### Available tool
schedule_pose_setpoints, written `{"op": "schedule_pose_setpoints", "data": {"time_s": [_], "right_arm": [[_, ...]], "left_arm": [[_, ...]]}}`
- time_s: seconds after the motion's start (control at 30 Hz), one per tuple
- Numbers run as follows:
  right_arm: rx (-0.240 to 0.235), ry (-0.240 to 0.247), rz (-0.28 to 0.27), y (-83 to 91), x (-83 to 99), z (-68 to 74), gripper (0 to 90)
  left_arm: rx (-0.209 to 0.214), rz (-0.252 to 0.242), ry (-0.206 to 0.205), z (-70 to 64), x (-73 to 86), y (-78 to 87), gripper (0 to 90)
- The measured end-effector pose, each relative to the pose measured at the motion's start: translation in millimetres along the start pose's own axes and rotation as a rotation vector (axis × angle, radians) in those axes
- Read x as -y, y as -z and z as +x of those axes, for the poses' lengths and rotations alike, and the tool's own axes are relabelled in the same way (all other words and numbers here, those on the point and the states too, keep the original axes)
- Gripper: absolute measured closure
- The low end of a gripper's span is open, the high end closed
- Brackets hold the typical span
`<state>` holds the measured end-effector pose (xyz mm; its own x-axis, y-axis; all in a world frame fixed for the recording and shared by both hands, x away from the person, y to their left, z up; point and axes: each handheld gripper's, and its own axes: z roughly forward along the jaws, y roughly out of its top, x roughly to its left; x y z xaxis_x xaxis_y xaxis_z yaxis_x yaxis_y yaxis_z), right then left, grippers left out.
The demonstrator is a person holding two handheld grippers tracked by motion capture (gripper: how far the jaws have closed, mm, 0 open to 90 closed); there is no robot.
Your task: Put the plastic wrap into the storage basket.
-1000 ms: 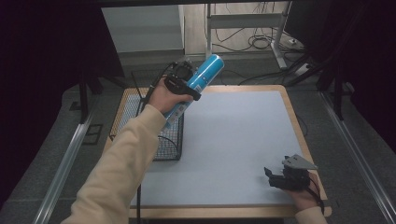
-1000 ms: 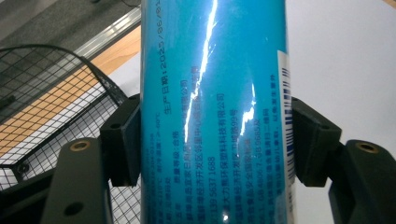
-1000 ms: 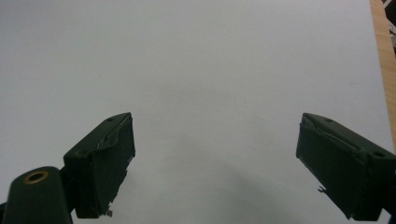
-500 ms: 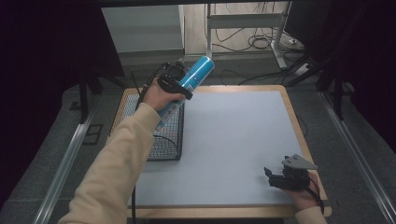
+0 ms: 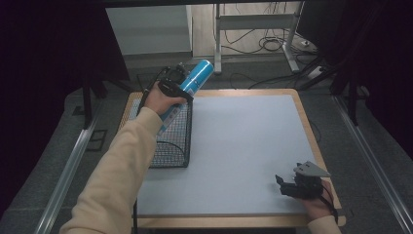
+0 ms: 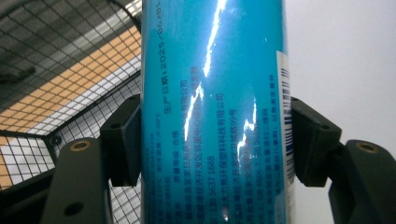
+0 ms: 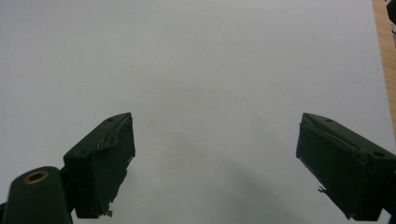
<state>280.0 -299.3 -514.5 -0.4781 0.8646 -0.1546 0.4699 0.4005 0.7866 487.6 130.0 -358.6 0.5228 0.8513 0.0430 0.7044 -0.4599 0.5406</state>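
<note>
Blue cylindrical spray can (image 5: 191, 87), glossy metal with small dark print running along its side, sits tilted in the clamp of the left gripper (image 5: 171, 87), raised over the far end of the black wire-mesh basket (image 5: 176, 146). In the high view its upper end leans away toward the far right while its lower end dips down at the basket's opening; whether it touches the wire cannot be told. The left gripper view shows the can (image 6: 212, 112) squeezed between the two black jaw pads (image 6: 122, 140), one on each flank, with a white label strip at its right edge and bright glare streaks down its curved skin.

The basket is rectangular, made of thin crossed wires with a heavier rim, and stands along the left edge of the table. Through its mesh (image 6: 56, 70) the wooden tabletop shows as orange squares; nothing can be made out lying inside it apart from the can's lower end.

A smooth, matt, pale grey sheet (image 5: 234, 146) covers most of the wooden table (image 5: 311, 131), leaving a light wood border.

The right gripper (image 5: 298, 185) rests near the table's near right corner, its jaws spread wide and grasping nothing; the right gripper view shows the two blocky black pads (image 7: 105, 163) well apart over bare grey sheet.

Counted: one can, one basket, two grippers, one sheet, one table.
</note>
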Motion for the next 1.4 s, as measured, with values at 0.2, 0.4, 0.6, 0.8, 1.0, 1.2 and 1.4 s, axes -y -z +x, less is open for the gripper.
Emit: {"op": "schedule_pose_setpoints", "data": {"time_s": [0.2,0.4,0.6,0.8,1.0,1.2,1.4], "right_arm": [[-0.005,0.012,-0.005,-0.5,-0.2,2.3,11.8],[-0.002,0.010,-0.005,-0.6,0.4,1.4,11.8],[-0.002,0.011,-0.002,-1.2,0.5,1.4,11.8],[0.001,0.014,-0.003,-0.7,0.5,1.6,11.8],[0.000,0.018,0.000,-0.5,0.6,2.2,11.8],[-0.005,0.023,0.005,-1.0,0.4,3.2,11.8],[-0.007,0.023,0.006,-1.3,0.6,3.6,11.8]], "left_arm": [[-0.002,0.043,0.006,9.5,8.6,-15.5,31.6],[-0.009,0.070,0.022,20.0,17.1,-30.8,31.6],[-0.017,0.083,0.024,25.3,20.6,-39.8,31.6],[-0.030,0.095,0.035,26.4,20.2,-46.0,31.6],[-0.054,0.099,0.044,29.4,21.0,-51.9,31.6],[-0.102,0.171,0.020,27.9,21.9,-64.7,31.6],[-0.132,0.221,0.015,27.4,23.0,-78.2,31.4]]}}
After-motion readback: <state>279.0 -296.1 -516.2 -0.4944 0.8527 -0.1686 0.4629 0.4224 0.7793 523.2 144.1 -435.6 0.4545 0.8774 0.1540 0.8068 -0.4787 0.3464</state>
